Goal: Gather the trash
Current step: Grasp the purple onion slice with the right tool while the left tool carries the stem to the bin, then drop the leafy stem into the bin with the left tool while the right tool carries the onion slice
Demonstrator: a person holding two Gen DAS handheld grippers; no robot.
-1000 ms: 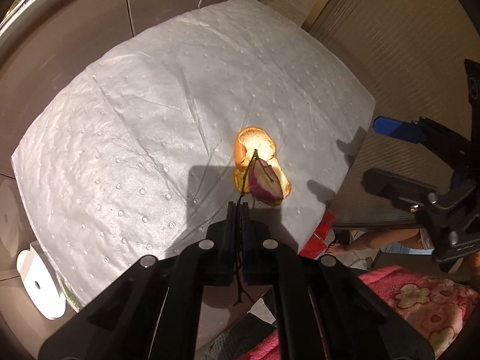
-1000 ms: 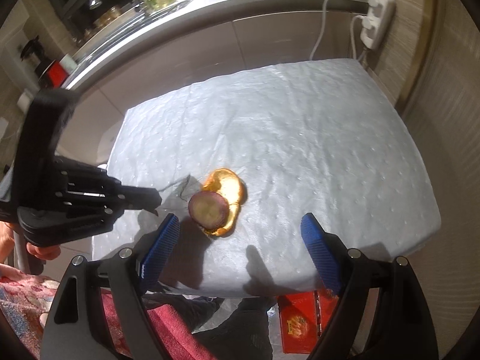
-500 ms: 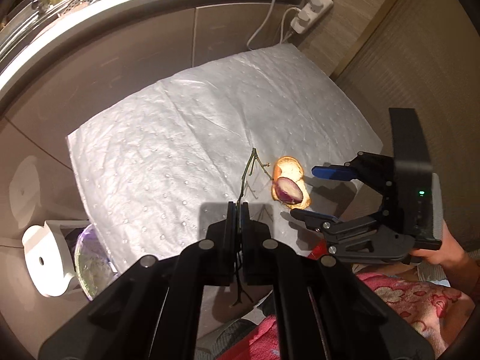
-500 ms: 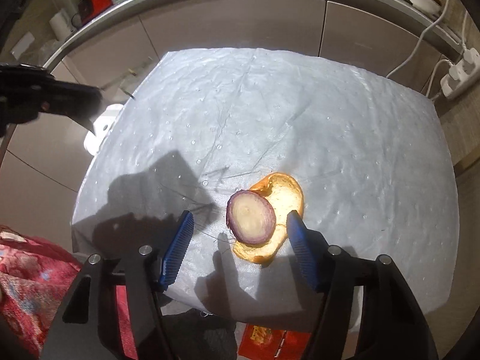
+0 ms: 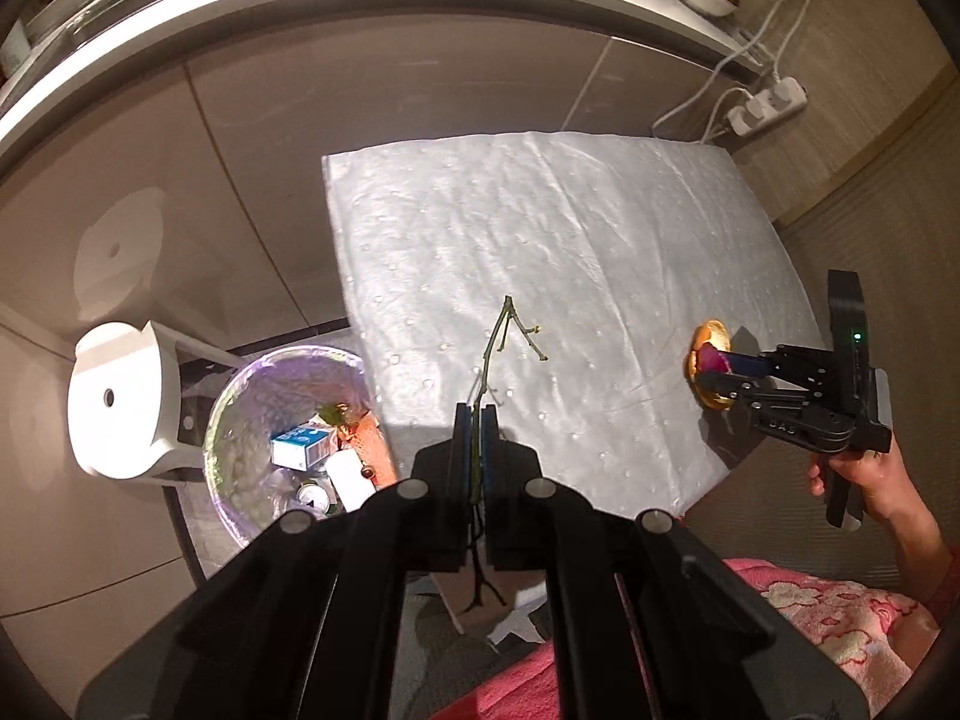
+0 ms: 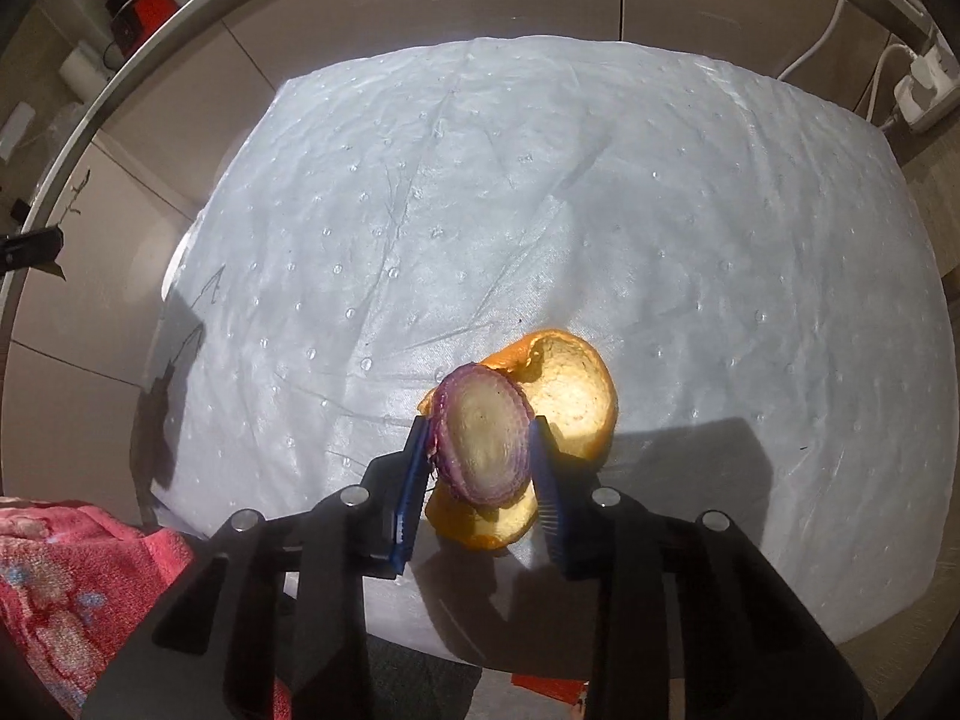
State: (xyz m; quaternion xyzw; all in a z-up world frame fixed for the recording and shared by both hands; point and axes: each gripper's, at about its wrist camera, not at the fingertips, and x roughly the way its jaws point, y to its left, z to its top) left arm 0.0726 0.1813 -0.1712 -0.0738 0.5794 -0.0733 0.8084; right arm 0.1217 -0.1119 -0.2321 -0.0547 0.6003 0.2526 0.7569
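Note:
A thin green twig (image 5: 501, 336) sticks out forward from my left gripper (image 5: 475, 414), which is shut on it above the near left edge of the white pad (image 5: 540, 228). Just left of it stands a bag-lined trash bin (image 5: 240, 384) with several bits of trash inside. A purple onion slice (image 6: 486, 438) lies on an orange peel (image 6: 576, 396) near the pad's front edge. My right gripper (image 6: 483, 420) is down around the slice, its jaws closing, both blue pads (image 6: 414, 468) touching the rim. In the left wrist view, the right gripper (image 5: 723, 369) is at the onion slice (image 5: 711, 357).
A white bin lid (image 5: 120, 402) sits left of the bin. A power strip (image 5: 768, 105) with cables lies beyond the pad's far right corner. Red floral cloth (image 5: 810, 618) is below the pad's near edge. A person's hand (image 5: 858, 474) holds the right gripper.
My left gripper carried the twig leftward, away from the peel, and the bin came into view. The right gripper sank onto the onion slice and its jaws narrowed from wide to touching it.

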